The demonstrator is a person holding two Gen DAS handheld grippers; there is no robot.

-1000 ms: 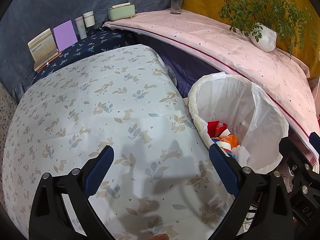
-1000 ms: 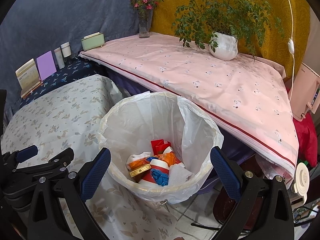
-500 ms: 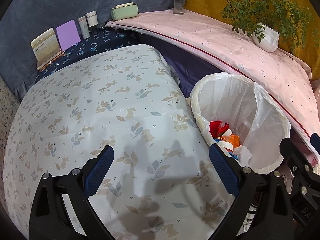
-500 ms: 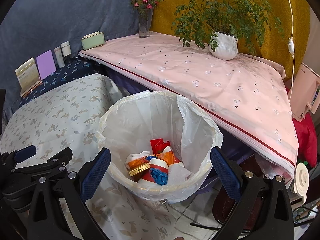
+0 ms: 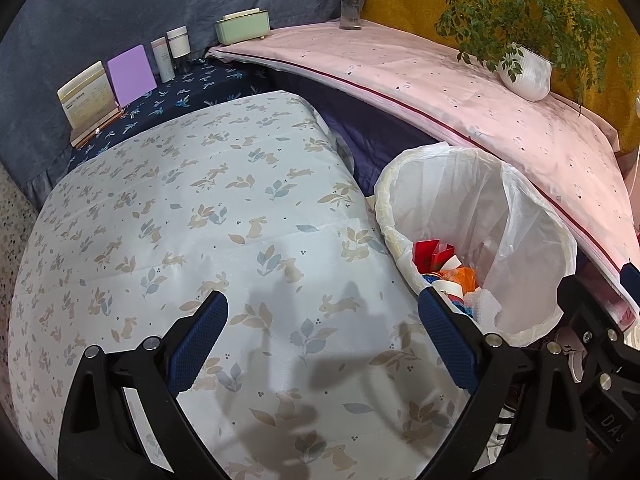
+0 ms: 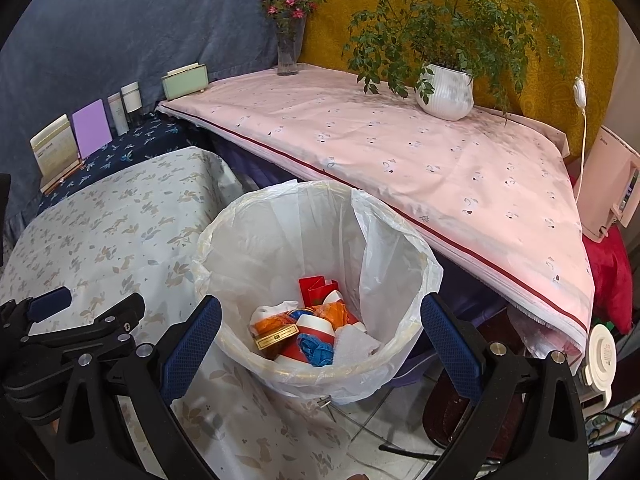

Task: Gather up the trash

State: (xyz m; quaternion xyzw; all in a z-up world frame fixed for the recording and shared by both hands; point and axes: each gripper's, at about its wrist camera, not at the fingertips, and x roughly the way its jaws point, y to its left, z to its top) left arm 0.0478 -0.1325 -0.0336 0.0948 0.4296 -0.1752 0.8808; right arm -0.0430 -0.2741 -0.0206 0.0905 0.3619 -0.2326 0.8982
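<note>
The left gripper [image 5: 322, 338] was spread wide and empty above the rabbit-print tablecloth [image 5: 192, 216]. The right gripper [image 6: 320, 342] was likewise wide and empty, over the trash bin [image 6: 404, 240]. The bin, lined with a white bag, stood at the table's 3 o'clock edge and held the trash [image 6: 310, 330]: red, orange, blue and white scraps. A pink-clothed table [image 6: 400, 152] lay beyond at 1 o'clock, bearing one potted plant [image 6: 444, 90], one flower vase [image 6: 287, 54] and one green box [image 6: 185, 80]. Two tubes [image 5: 172, 54] and two cards [image 5: 108, 86] stood at 11 o'clock.
</note>
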